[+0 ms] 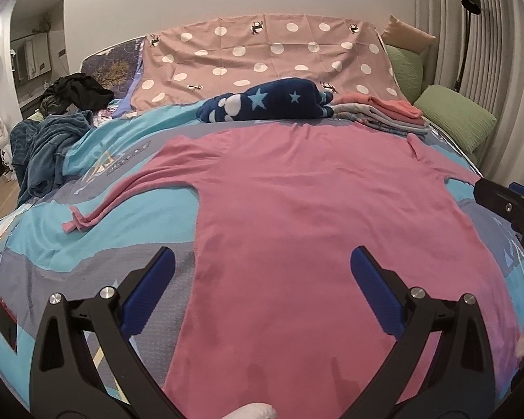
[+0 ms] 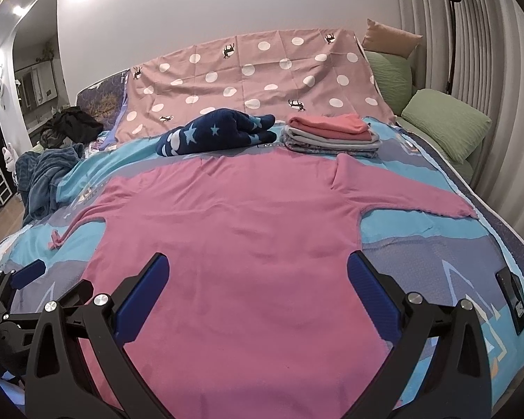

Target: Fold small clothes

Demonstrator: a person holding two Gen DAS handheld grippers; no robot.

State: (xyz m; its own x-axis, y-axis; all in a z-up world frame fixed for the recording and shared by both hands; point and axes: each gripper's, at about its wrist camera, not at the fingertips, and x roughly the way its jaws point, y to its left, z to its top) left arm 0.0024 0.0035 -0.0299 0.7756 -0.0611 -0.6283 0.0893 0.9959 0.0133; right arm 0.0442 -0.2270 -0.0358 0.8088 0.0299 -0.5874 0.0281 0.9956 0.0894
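Observation:
A pink long-sleeved shirt [image 1: 297, 216] lies spread flat on the bed, hem toward me, and also fills the right wrist view [image 2: 234, 244]. Its left sleeve [image 1: 122, 192] trails out thin and twisted; its right sleeve [image 2: 419, 195] lies flat toward the bed's right edge. My left gripper [image 1: 262, 265] is open and empty above the shirt's lower left part. My right gripper [image 2: 256, 270] is open and empty above the lower middle of the shirt. Each gripper shows at the edge of the other's view: the right one [image 1: 510, 206], the left one [image 2: 24, 272].
A stack of folded clothes [image 2: 332, 132] and a navy star-patterned bundle [image 2: 216, 132] sit beyond the shirt. A pile of unfolded blue and dark clothes [image 1: 49, 139] lies at the left edge. Green pillows [image 2: 447, 125] line the right side. A dark phone-like object [image 2: 513, 300] lies at the right.

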